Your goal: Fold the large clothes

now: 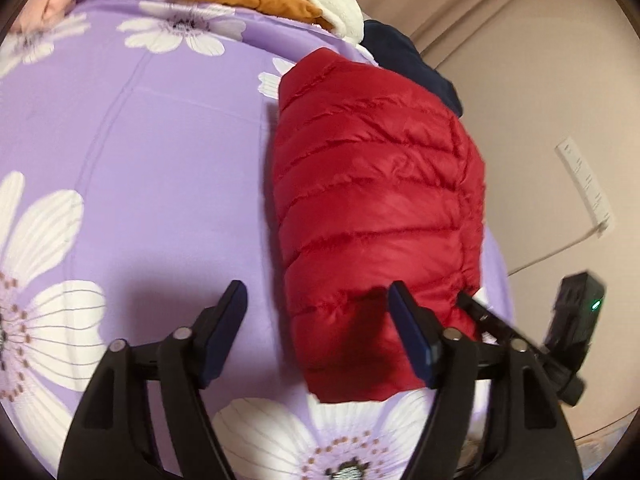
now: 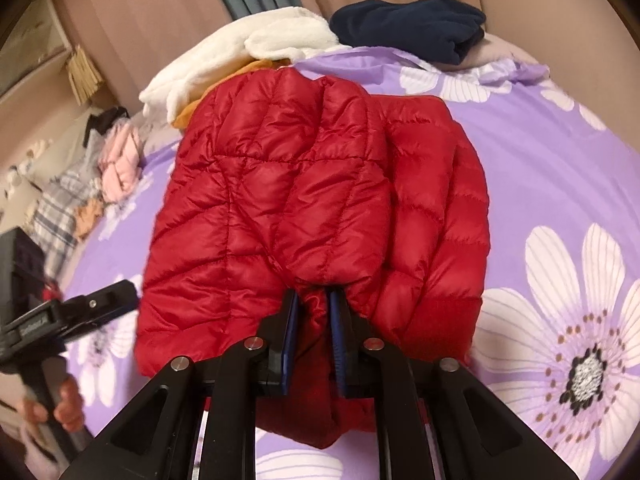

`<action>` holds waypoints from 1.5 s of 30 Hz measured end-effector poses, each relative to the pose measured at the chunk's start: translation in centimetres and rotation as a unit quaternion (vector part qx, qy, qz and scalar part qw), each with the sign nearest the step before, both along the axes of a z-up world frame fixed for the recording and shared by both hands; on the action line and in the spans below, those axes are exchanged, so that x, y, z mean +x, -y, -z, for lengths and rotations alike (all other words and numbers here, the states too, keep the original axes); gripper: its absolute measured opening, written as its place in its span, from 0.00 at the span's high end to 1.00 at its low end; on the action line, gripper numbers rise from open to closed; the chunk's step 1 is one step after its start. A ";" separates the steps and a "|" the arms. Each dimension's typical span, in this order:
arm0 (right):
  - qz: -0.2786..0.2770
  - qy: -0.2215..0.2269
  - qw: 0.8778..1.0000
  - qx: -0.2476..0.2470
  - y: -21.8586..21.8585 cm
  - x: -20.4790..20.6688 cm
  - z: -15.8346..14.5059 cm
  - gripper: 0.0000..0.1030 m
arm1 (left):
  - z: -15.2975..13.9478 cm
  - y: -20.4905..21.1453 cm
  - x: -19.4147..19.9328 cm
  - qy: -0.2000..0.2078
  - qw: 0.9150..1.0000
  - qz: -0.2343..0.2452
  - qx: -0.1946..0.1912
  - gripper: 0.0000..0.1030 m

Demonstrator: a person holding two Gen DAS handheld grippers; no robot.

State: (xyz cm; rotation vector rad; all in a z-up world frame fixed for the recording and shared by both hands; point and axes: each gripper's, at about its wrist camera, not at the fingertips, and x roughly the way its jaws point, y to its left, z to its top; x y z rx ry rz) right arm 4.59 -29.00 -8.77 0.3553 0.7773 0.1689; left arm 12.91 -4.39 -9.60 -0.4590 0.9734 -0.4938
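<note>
The red puffer jacket [image 2: 280, 200] is glossy quilted nylon-like cloth. Under it, the floral bedsheet [image 1: 180, 180] looks smooth and matt; beyond it, the white garment [image 2: 240, 52] is fluffy fleece.

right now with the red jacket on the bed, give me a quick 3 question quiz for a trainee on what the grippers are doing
1. True or false: the right gripper is pinching a fold of the red jacket.
2. Multiple choice: what lies between the fingers of the left gripper? A) a jacket sleeve B) the white fleece C) nothing, only the purple bedsheet shows behind the gap
3. Short answer: which dark garment lies at the far edge of the bed, beyond the jacket?

Key
1. True: its jaws are nearly closed with red fabric bunched between them.
2. C: the jaws stand wide, and the jacket's edge is beside one finger, not gripped.
3. The navy garment, next to the white fleece.
</note>
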 end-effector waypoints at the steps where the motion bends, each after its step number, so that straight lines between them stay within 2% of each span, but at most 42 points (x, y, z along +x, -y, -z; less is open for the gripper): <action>1: -0.002 0.000 1.000 0.008 0.1 0.0 0.0 0.85 | 0.0 -0.2 0.3 -0.006 1.000 0.000 -0.011 0.21; 8: -0.005 0.005 0.999 0.034 0.4 -0.4 -0.1 0.80 | 0.4 -0.3 2.3 -0.033 0.999 0.003 -0.024 0.21; 11: -0.006 0.011 0.999 0.042 0.6 -0.5 -0.3 0.75 | 0.6 0.2 2.8 -0.035 0.999 0.005 -0.013 0.20; 13: -0.008 0.019 0.999 0.043 0.7 -0.6 -0.6 0.68 | 0.7 0.5 3.1 -0.034 0.999 0.008 -0.006 0.19; 16: -0.006 0.038 0.999 0.034 0.7 -1.1 -1.4 0.53 | 0.8 0.6 3.2 -0.034 0.999 0.009 -0.005 0.18; 18: 0.009 0.050 0.998 0.020 0.9 -1.4 -1.9 0.28 | 0.8 0.7 3.5 -0.035 0.999 0.010 -0.003 0.17; 21: 0.031 0.059 0.998 0.022 1.9 -1.3 -2.0 0.20 | 0.8 0.8 3.7 -0.034 0.999 0.013 0.000 0.16; 23: 0.050 0.045 0.997 0.031 2.8 -0.6 -1.5 0.16 | 0.8 1.2 3.9 -0.035 0.999 0.016 0.002 0.15; 29: 0.090 0.007 0.991 0.097 5.6 1.4 1.0 0.09 | 1.1 2.0 4.0 -0.038 0.999 0.027 0.004 0.10; 32: 0.087 -0.009 0.983 0.163 6.7 2.0 2.4 0.09 | 1.3 2.3 4.1 -0.040 0.999 0.030 0.002 0.09; 39: 0.076 -0.029 0.961 0.264 7.3 4.3 4.5 0.01 | 1.9 2.8 5.2 -0.052 0.998 0.040 -0.012 0.05; 45: 0.059 -0.044 0.952 0.297 6.7 5.5 5.5 0.01 | 2.6 3.7 6.4 -0.062 0.997 0.049 -0.020 0.01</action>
